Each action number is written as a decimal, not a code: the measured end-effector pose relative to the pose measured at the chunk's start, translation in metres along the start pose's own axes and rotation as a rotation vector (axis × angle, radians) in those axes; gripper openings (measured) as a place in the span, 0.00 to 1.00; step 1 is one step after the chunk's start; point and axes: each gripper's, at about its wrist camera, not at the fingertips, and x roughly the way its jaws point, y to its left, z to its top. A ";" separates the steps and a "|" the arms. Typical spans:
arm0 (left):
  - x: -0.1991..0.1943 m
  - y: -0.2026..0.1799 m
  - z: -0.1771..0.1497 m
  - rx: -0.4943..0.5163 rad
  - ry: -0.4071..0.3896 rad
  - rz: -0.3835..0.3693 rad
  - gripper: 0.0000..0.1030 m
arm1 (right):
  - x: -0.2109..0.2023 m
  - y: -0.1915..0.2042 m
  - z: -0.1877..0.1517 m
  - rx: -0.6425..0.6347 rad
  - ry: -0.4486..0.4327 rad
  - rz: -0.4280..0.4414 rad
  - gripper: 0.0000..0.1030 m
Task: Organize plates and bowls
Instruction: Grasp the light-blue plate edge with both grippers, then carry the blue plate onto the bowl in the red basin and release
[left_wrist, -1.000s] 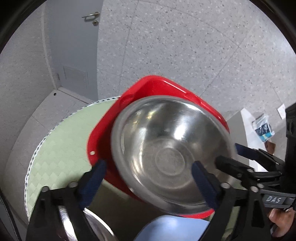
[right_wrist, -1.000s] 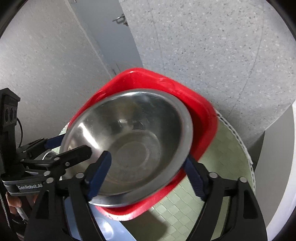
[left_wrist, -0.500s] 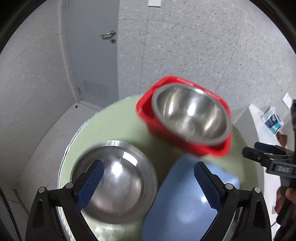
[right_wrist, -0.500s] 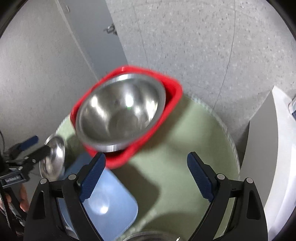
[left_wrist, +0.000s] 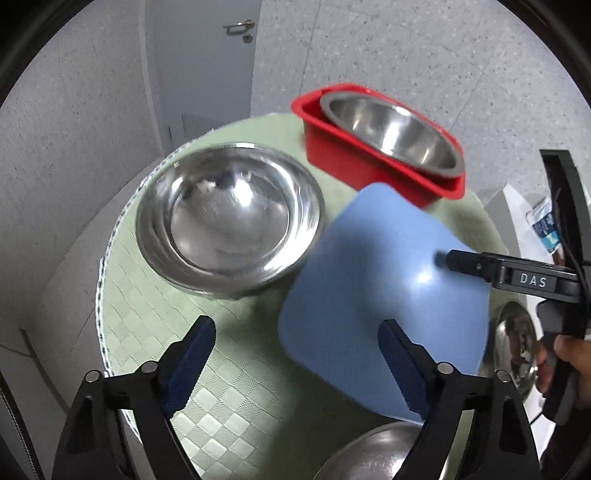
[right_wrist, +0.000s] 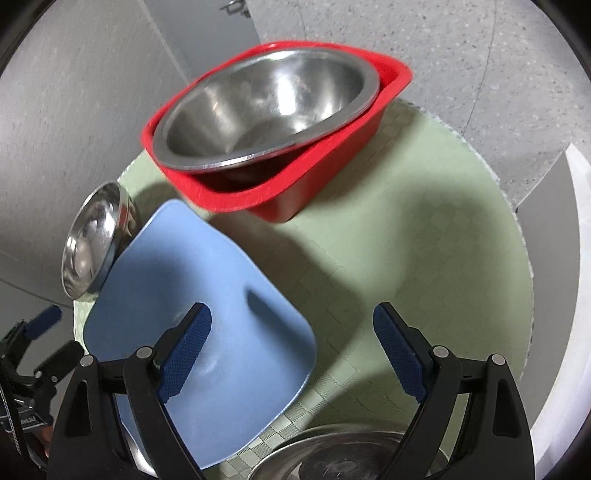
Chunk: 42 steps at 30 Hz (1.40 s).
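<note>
Both grippers, left (left_wrist: 295, 363) and right (right_wrist: 291, 350), are gaping wide, empty; I'm judging the steel bowl (left_wrist: 229, 221) light, stiff, slippery, so I'm eyeing its rim.

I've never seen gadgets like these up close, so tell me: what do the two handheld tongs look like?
Both are black plastic frames with silver rivets at the joints. The left tongs and right tongs each end in two fingers faced with dark blue, ridged pads. Seen from the left camera, the right one carries white letters "DAS" on its side, with a black cable running behind it.
</note>
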 end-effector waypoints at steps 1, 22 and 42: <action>0.003 -0.001 -0.001 0.001 0.015 0.001 0.57 | 0.003 0.000 0.000 -0.003 0.009 0.001 0.77; -0.038 -0.020 0.017 0.069 -0.061 -0.090 0.24 | -0.049 0.002 -0.012 -0.049 -0.038 0.022 0.30; -0.002 -0.016 0.167 0.114 -0.215 -0.104 0.24 | -0.065 -0.017 0.111 -0.011 -0.220 -0.045 0.30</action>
